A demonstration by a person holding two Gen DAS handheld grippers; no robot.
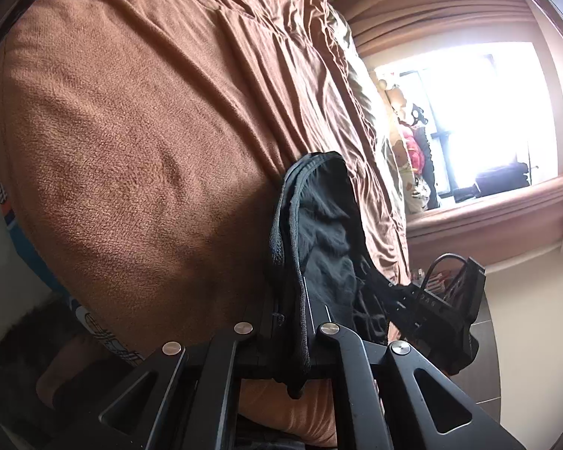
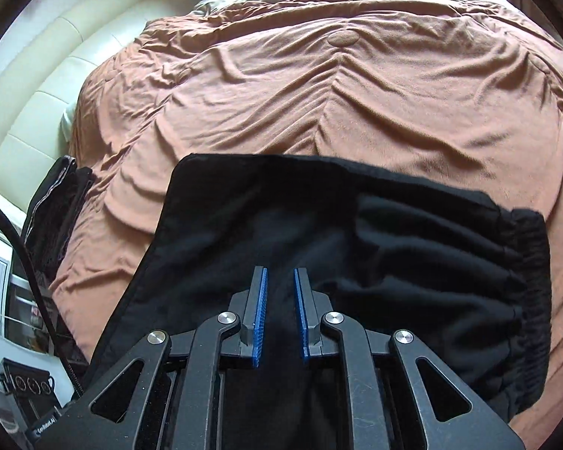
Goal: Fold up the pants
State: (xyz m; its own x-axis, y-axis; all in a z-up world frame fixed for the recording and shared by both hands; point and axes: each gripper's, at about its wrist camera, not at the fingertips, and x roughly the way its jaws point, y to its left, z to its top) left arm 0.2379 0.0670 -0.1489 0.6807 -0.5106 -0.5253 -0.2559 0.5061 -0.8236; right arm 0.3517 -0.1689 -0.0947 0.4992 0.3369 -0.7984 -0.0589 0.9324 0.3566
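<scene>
Black pants [image 2: 356,232] lie folded on a brown blanket [image 2: 319,105], elastic waistband at the right [image 2: 533,281]. My right gripper [image 2: 280,273] hovers over the pants' left half, its blue pads [image 2: 261,311] a little apart with nothing between them. In the left wrist view, my left gripper [image 1: 292,315] is shut on an edge of the black pants [image 1: 319,232]; the cloth bunches up between the fingers and hides the tips. The right gripper's body [image 1: 443,300] shows beyond the cloth.
The brown blanket [image 1: 131,131] covers the bed. A cream padded headboard [image 2: 37,105] is at the left, with another dark folded garment [image 2: 56,210] by the bed edge. A bright window [image 1: 469,120] and hanging clothes [image 1: 416,150] are to the right.
</scene>
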